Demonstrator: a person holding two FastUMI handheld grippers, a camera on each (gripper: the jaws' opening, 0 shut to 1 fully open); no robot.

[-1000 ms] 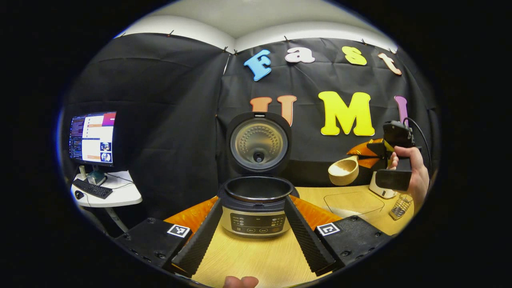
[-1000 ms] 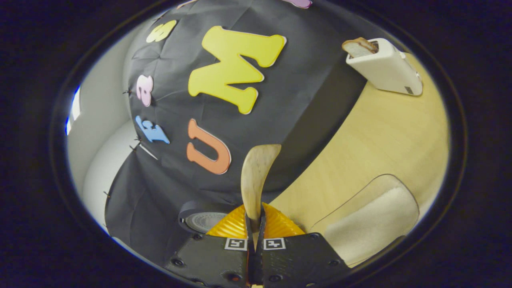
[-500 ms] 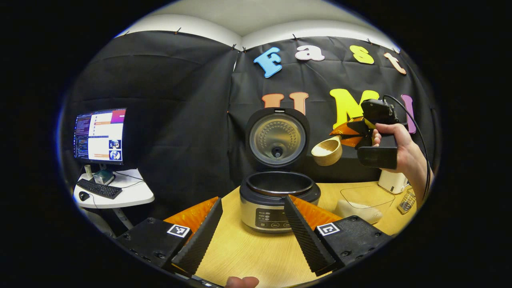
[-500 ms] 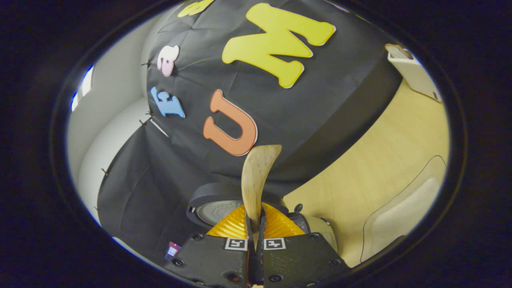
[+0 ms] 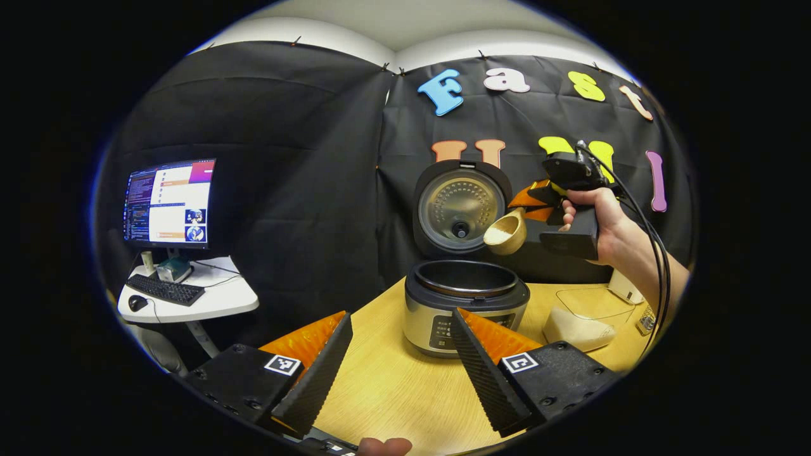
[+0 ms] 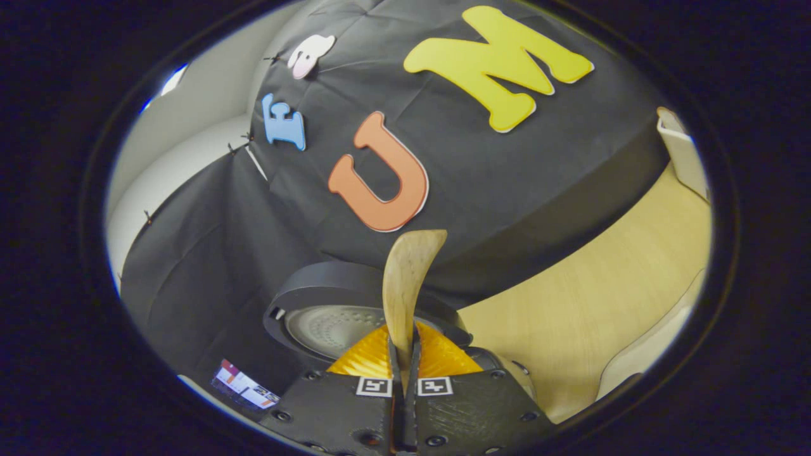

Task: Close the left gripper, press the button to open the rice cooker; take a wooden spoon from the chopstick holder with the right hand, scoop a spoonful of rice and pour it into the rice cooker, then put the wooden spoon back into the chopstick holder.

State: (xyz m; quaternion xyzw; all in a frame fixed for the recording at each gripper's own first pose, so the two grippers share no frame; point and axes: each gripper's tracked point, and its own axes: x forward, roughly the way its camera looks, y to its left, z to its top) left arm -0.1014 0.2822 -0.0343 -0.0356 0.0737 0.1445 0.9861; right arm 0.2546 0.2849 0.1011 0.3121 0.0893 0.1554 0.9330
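Tool on the right (image 6: 403,354), its fingers pinched tight on the handle of the wooden spoon (image 6: 405,285), has carried the spoon across from the right of the left gripper view toward the centre. The spoon's bowl, with pale rice in it, now sits just right of the raised lid (image 5: 460,206) and above the right edge of the open rice cooker (image 5: 466,304). A second earlier it hung well apart from the cooker, over the rice tray (image 5: 580,320). In the right gripper view the lid has come up larger behind the spoon. The scoop looks done, and tipping the rice into the pot appears to be the step at hand. The left tool (image 5: 399,364) waits low in its own view, fingers spread wide and holding nothing, above the desk (image 5: 393,392).
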